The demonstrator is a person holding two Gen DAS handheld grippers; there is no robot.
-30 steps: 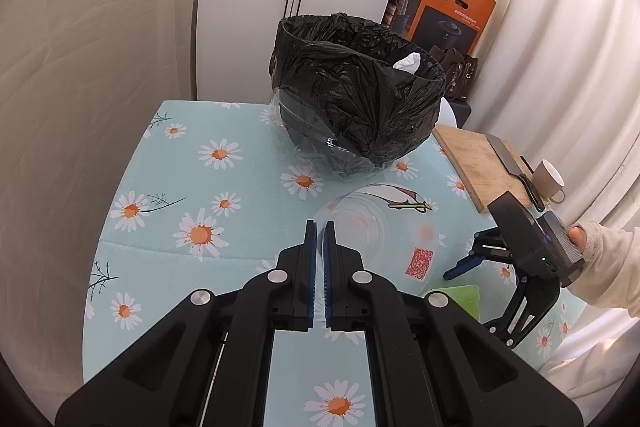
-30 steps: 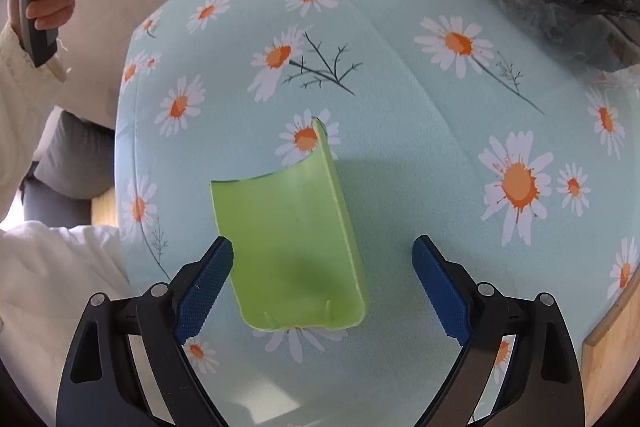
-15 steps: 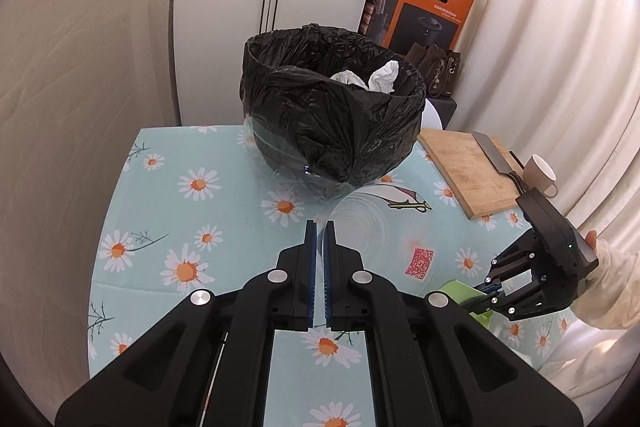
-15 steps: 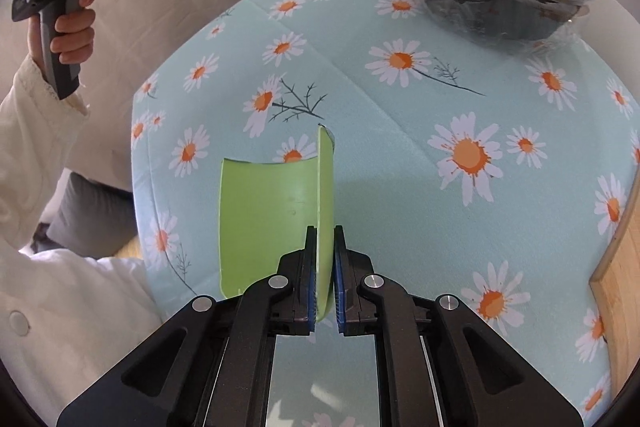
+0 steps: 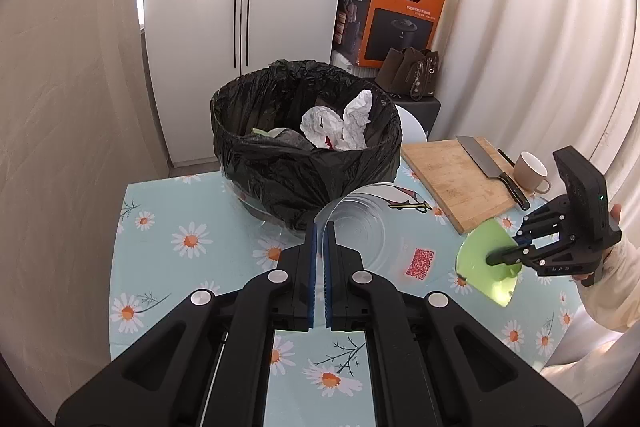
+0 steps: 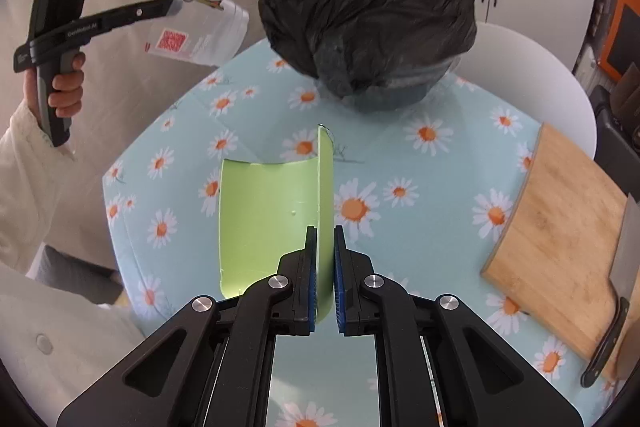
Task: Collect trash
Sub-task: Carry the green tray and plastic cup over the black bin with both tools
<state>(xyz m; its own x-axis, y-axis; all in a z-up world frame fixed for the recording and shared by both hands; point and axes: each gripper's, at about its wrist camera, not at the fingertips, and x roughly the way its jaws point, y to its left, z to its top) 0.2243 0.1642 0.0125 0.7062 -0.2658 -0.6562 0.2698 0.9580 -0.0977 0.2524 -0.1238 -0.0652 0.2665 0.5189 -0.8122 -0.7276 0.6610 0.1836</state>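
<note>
Two grippers, both clamped on trash, both lifted clear of the tabletop. Left gripper, blue pads pressed tight on the rim of a clear plastic cup; same left gripper seen side-on from the right wrist view, gripped by a hand, the clear plastic cup jutting from its tips with a red QR label and a small printed figure on its wall. Right gripper, pads closed on the upright edge of a curved green plastic piece, its broad face bent away to the left; same right gripper in the left wrist view, pinching the green plastic piece above the table's right side. Beneath both, a round table under a light-blue daisy cloth. Farther back on it, a bin lined with a black trash bag, holding crumpled white paper and other scraps. Right of the bin, a wooden cutting board bearing a cleaver, and just beside that a beige mug. Behind the table, an orange-and-black carton with bags on top, and a brown handbag in front of it.
</note>
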